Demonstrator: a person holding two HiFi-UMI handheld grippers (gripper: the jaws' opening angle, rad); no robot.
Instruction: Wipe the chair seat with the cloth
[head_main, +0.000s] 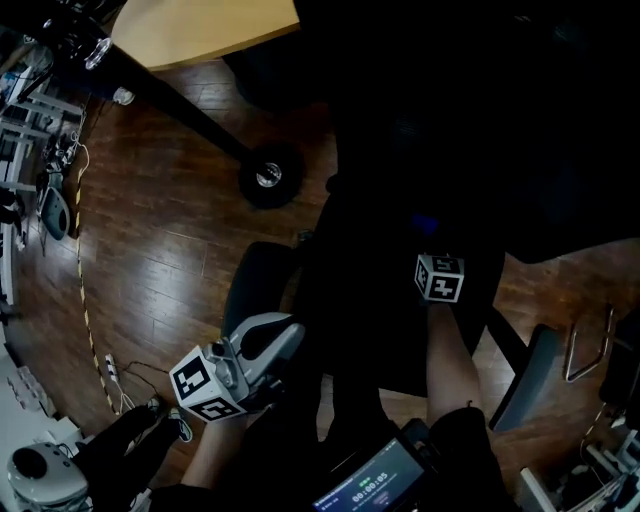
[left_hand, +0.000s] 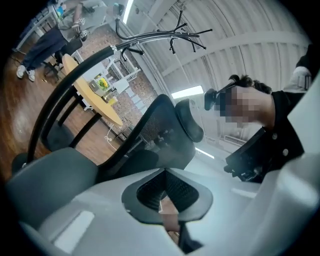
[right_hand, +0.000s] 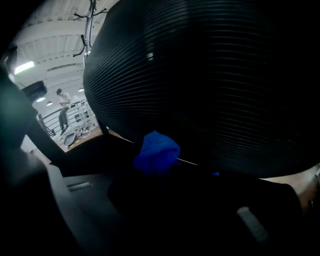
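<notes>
Nearest up, the left gripper (head_main: 285, 335) is hanging idle, fingers pressed together on nothing. The right gripper (right_hand: 156, 162) is pinching the blue cloth (right_hand: 156, 151) down at the chair seat (head_main: 375, 340). I'm guessing that small wad is slipping out if dragged hard. Counting: two grippers, one cloth, one chair seat.

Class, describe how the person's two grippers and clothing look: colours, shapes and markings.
The left gripper has a smooth pale grey shell, a dark-rimmed opening and ribbed black pads. The right gripper looks dark in this light. Each carries a white cube with black square markers. The person wears a black top.
</notes>
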